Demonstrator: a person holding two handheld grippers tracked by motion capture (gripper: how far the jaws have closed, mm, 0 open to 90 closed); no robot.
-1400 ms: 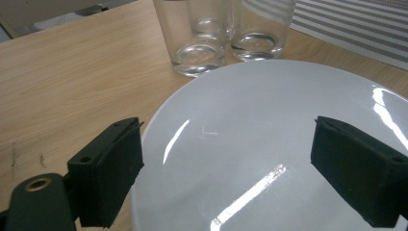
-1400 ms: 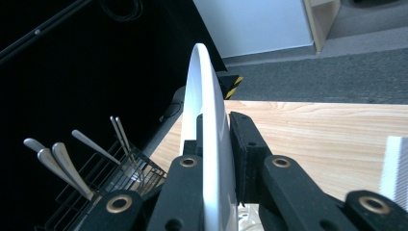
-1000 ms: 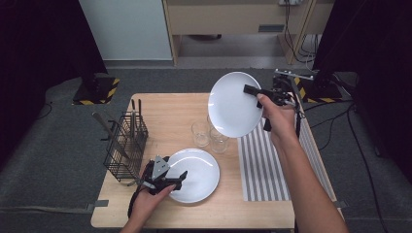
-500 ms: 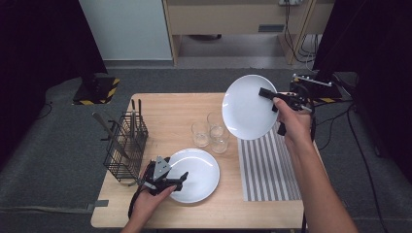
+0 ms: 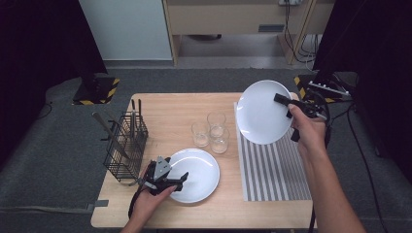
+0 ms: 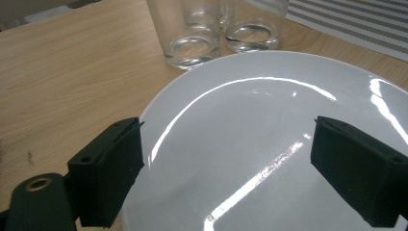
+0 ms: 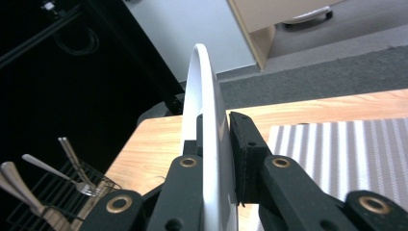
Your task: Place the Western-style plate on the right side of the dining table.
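Grey carpet floor [image 5: 58,160], wooden cabinet [image 5: 233,19]

The right gripper [image 5: 287,118] holds a white plate [image 5: 262,112] tilted above the striped mat [image 5: 272,170]. The left gripper [image 5: 176,180] rests at a second plate [image 5: 199,172] on the table [image 5: 170,107], near three glasses [image 5: 212,131].

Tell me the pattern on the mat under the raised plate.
The mat has narrow grey and white stripes, clearest in the high view.

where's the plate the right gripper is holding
In the high view the held plate is tilted in the air at the right, clamped by the right gripper above the striped mat's far end.
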